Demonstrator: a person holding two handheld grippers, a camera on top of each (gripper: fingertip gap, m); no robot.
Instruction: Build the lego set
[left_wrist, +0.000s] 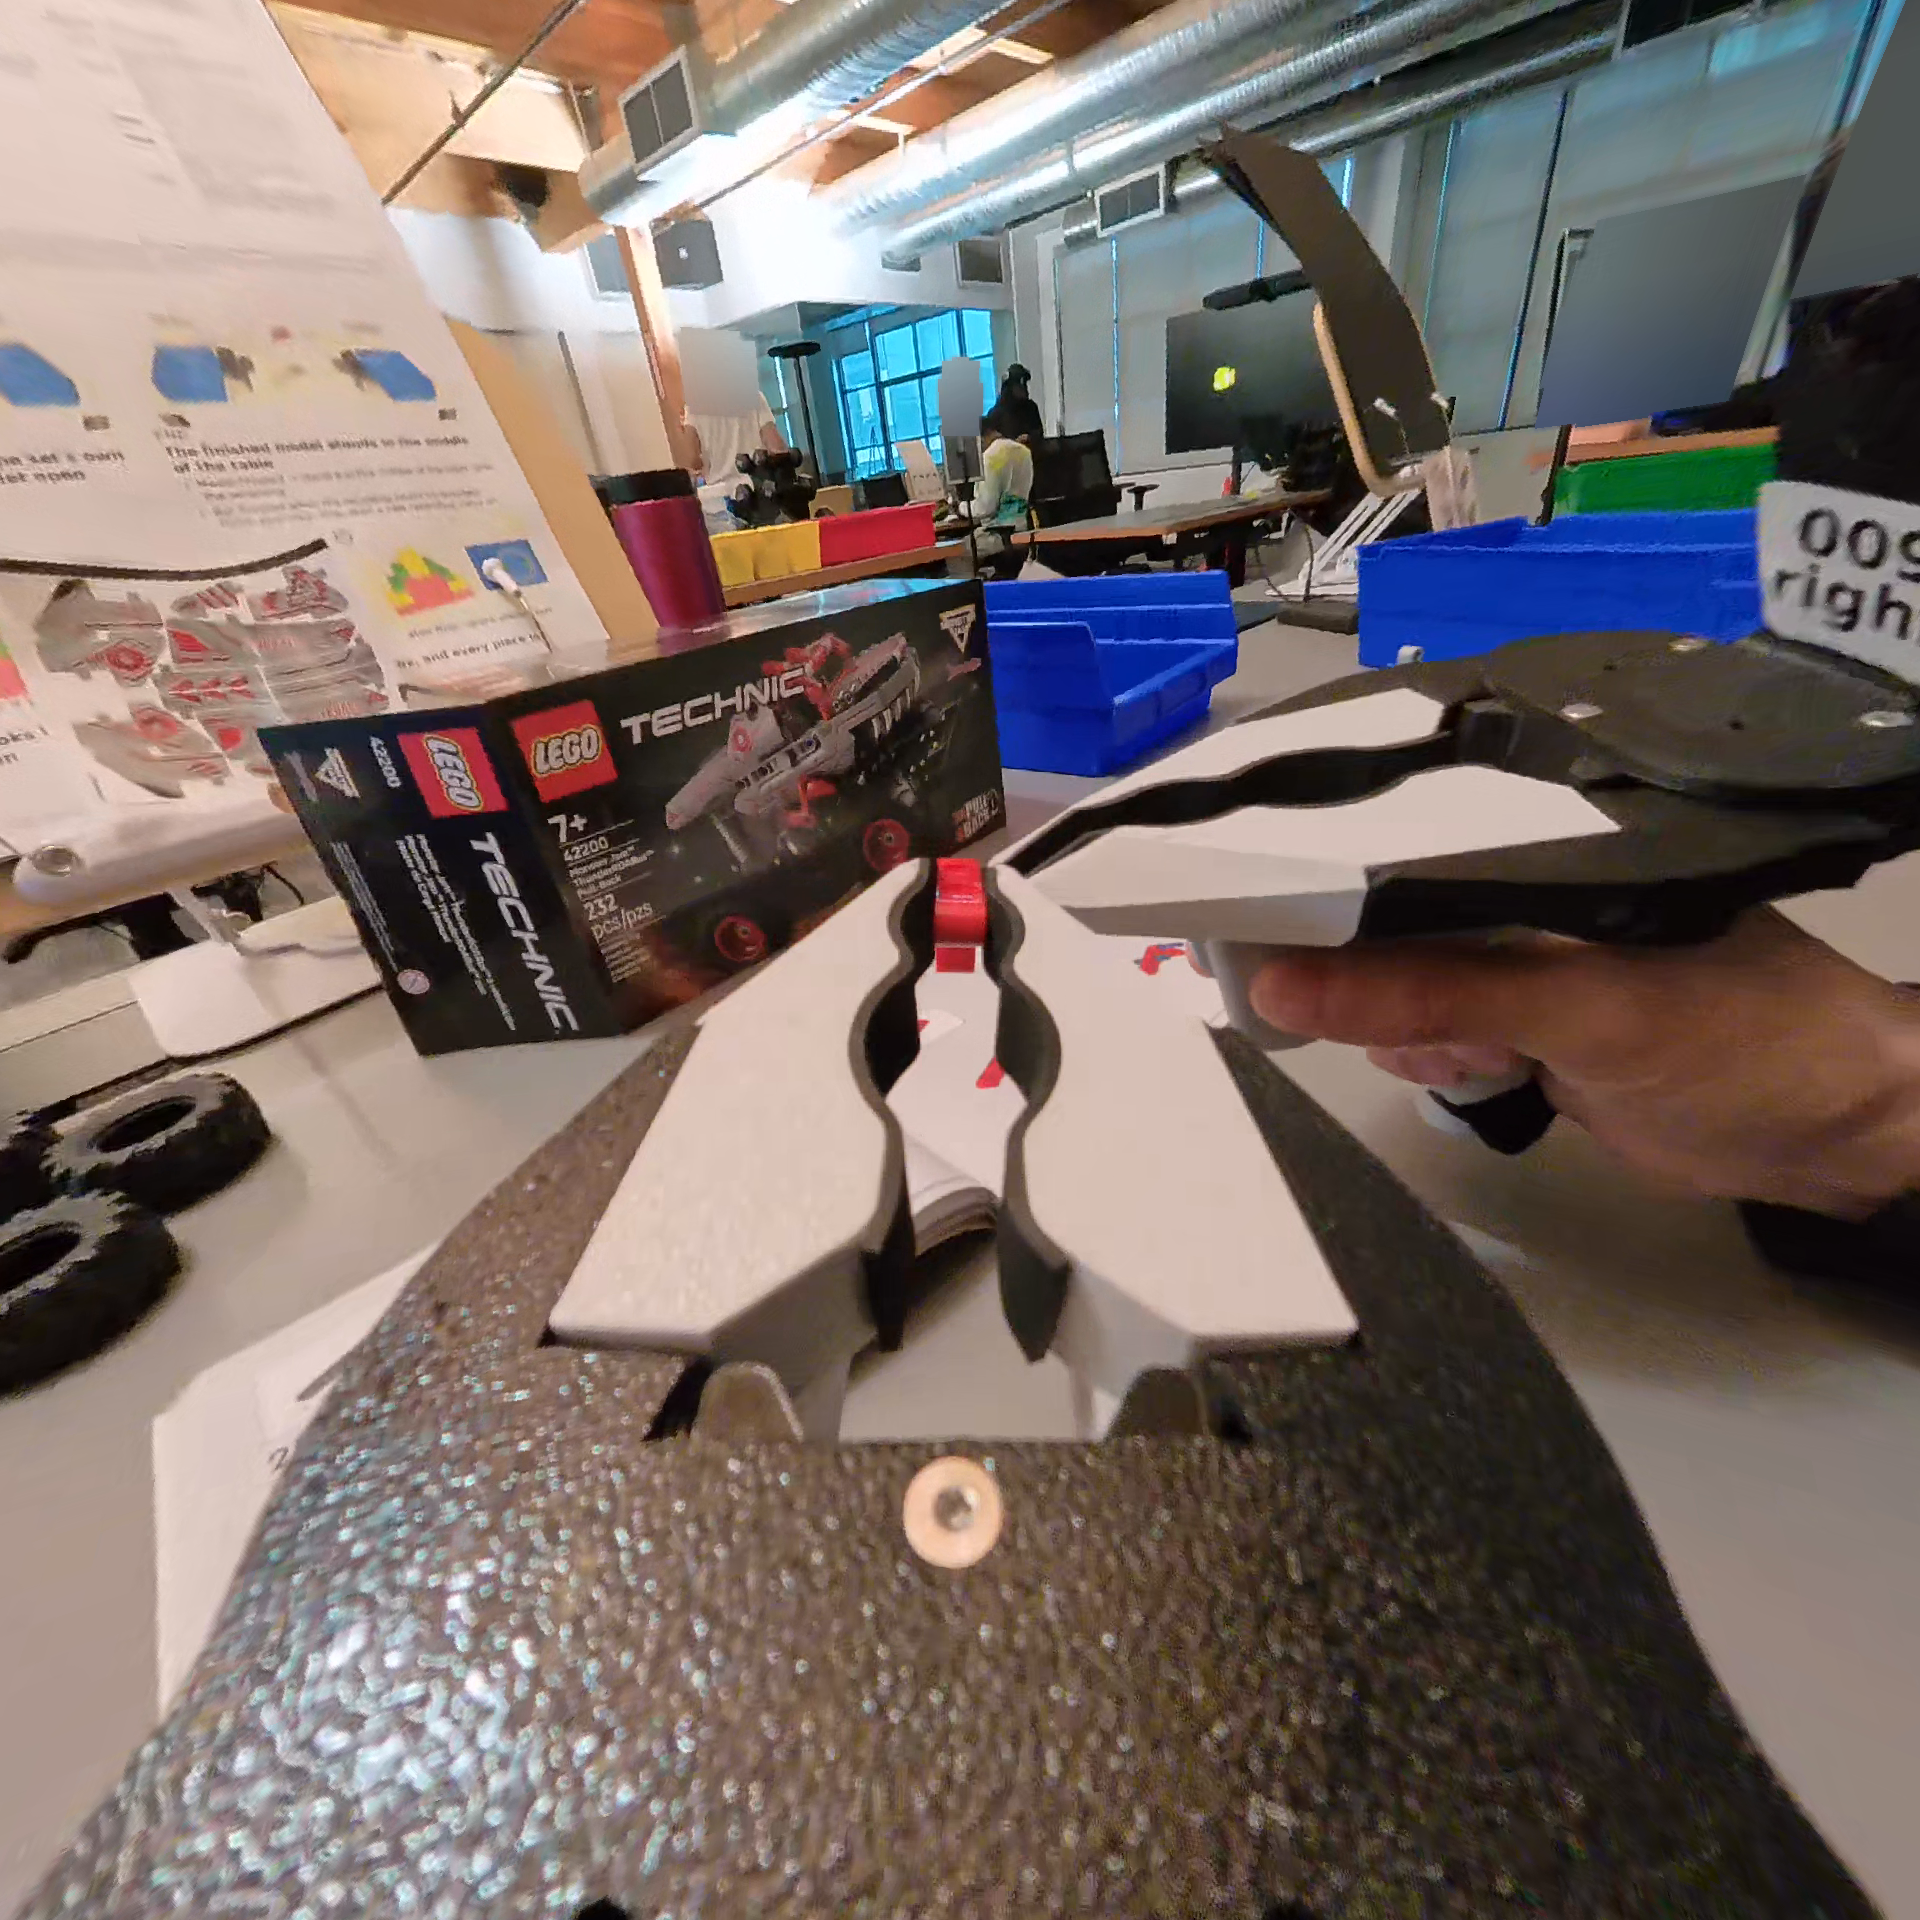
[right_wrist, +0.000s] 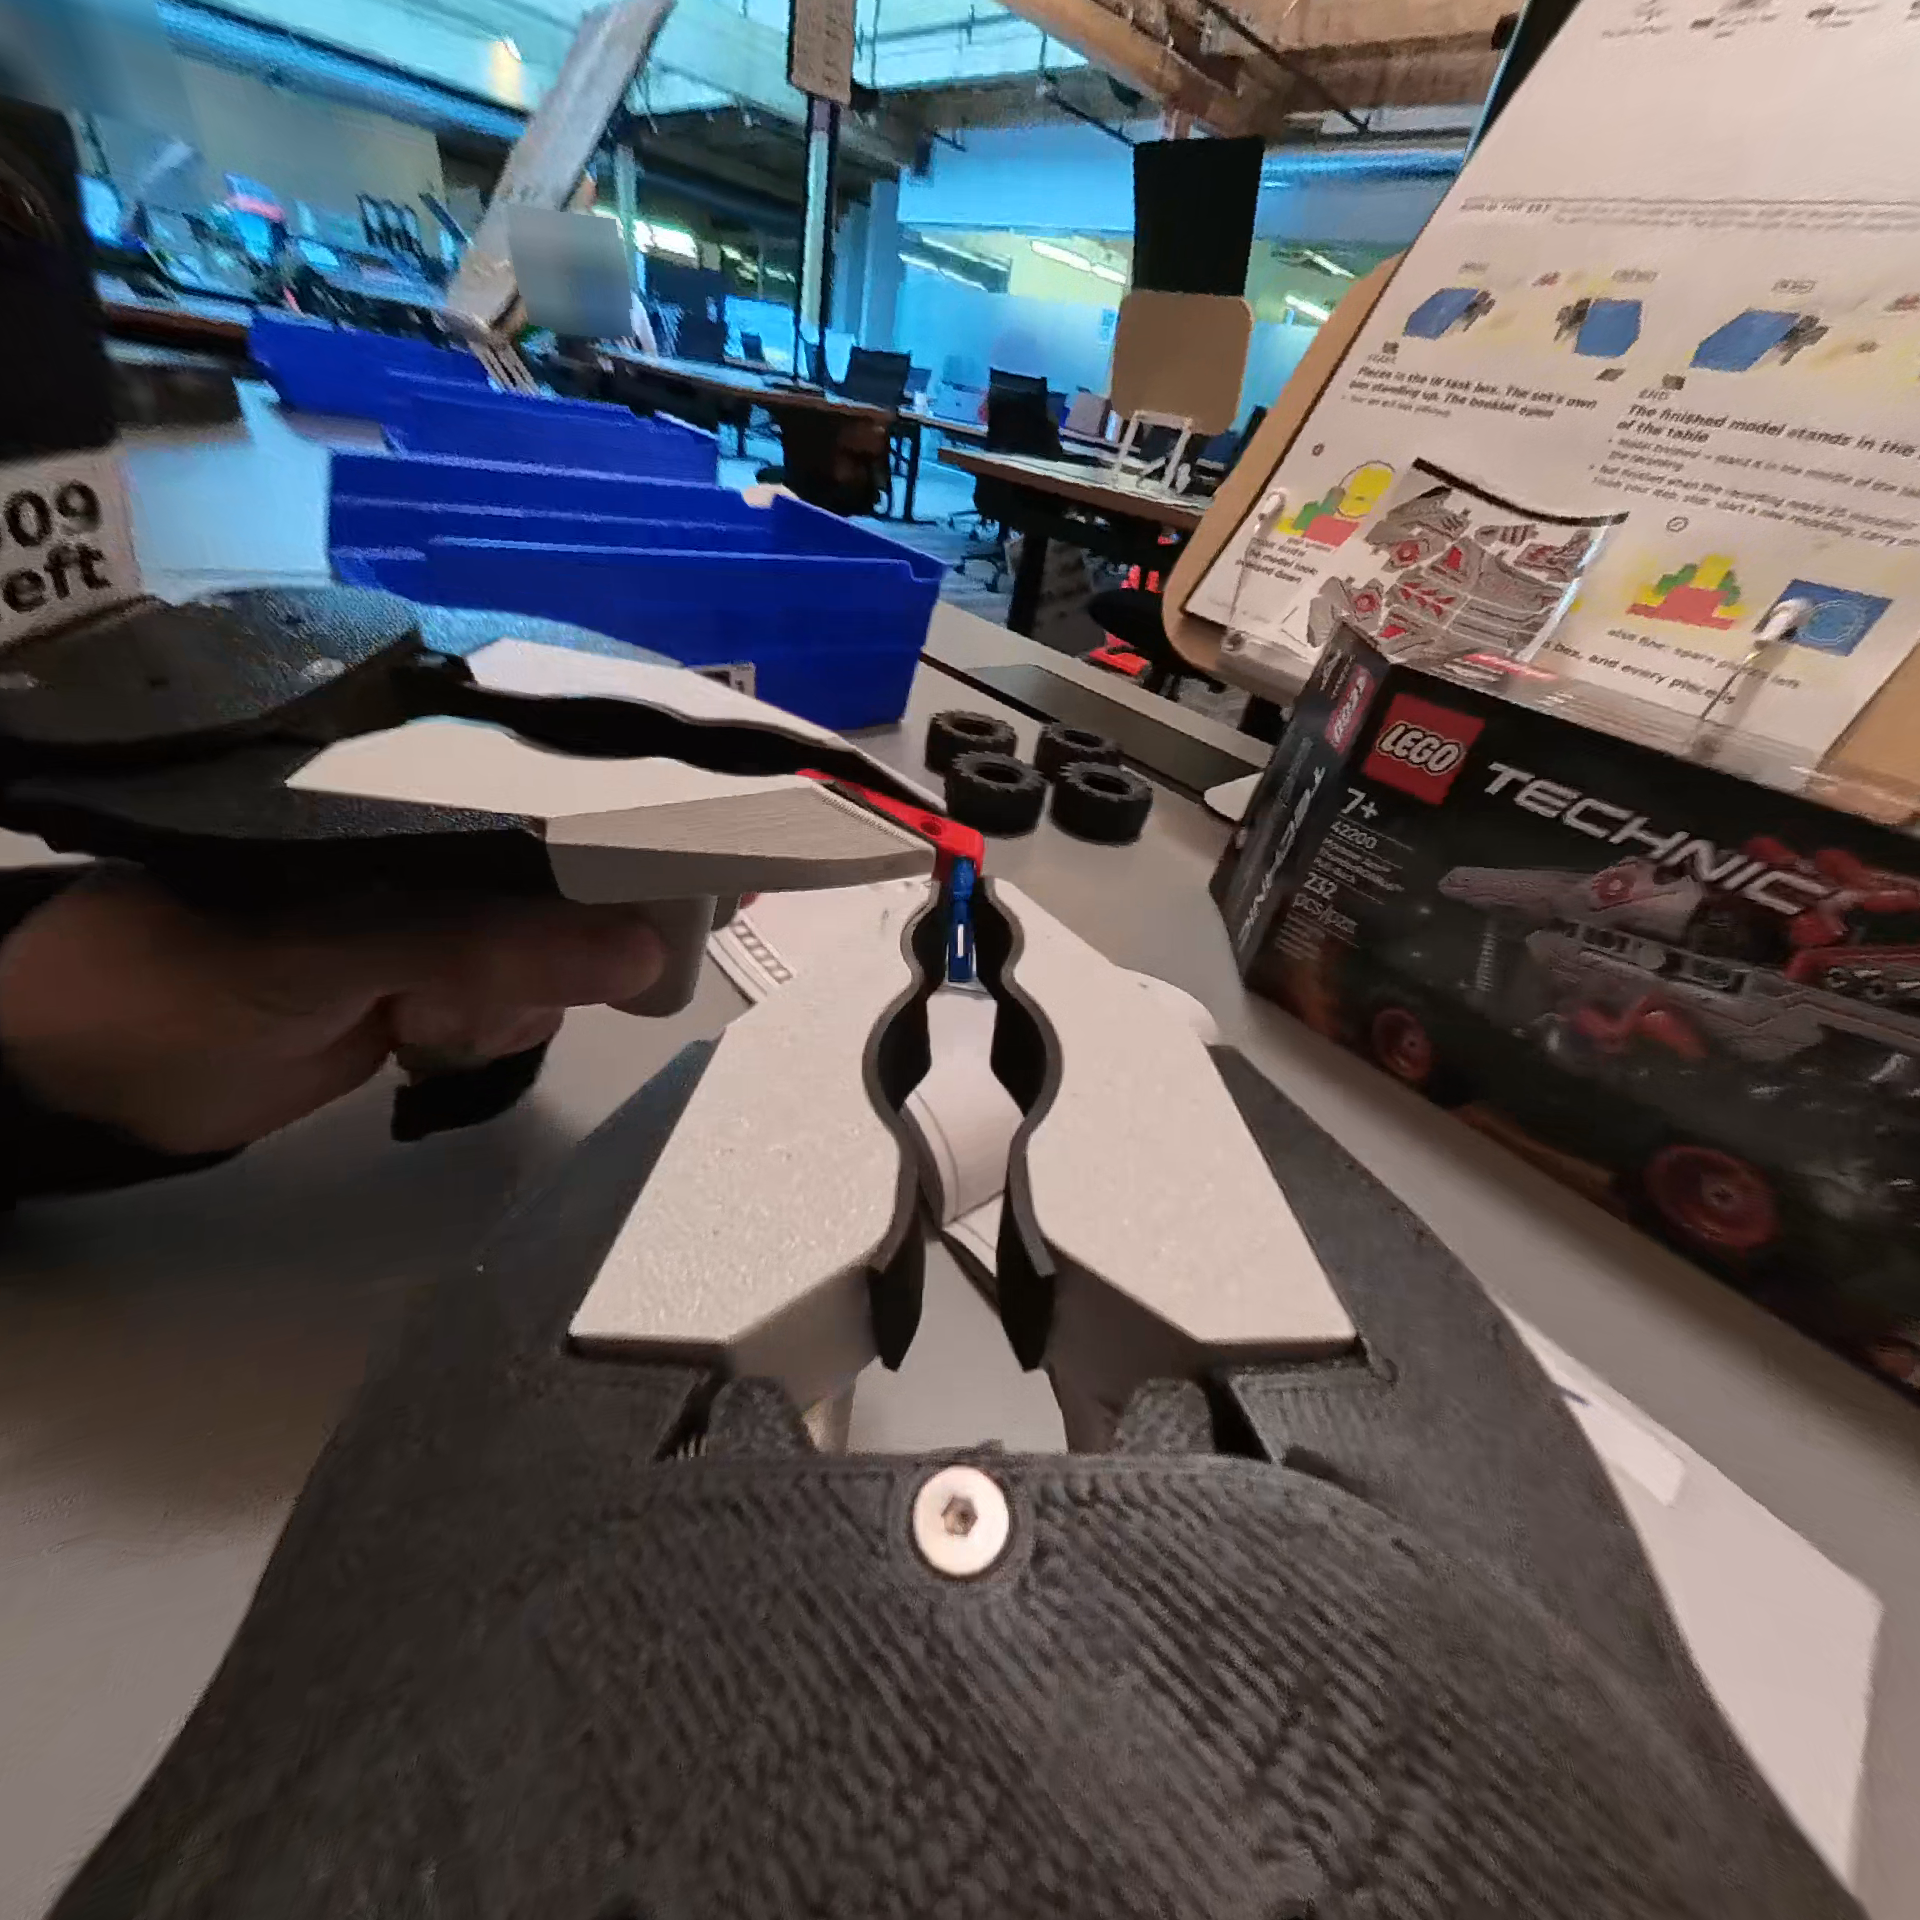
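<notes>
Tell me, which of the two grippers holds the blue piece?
The right gripper pinches the small blue pin at its fingertips. The left gripper holds a red beam instead.

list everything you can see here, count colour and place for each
red piece: one, red, pinched in the left gripper's tips
blue pin: one, blue, pinched in the right gripper's tips, at the red piece's end
tyres: four in the right wrist view, black, on the table beyond the grippers
set box: one, black with red, standing on the table
booklet: one, white, open under the grippers
bins: several, blue, far side of the table
instruction board: one, white, propped behind the box
tumbler: one, magenta, behind the box
left gripper: shut on the red piece
right gripper: shut on the blue pin
</notes>
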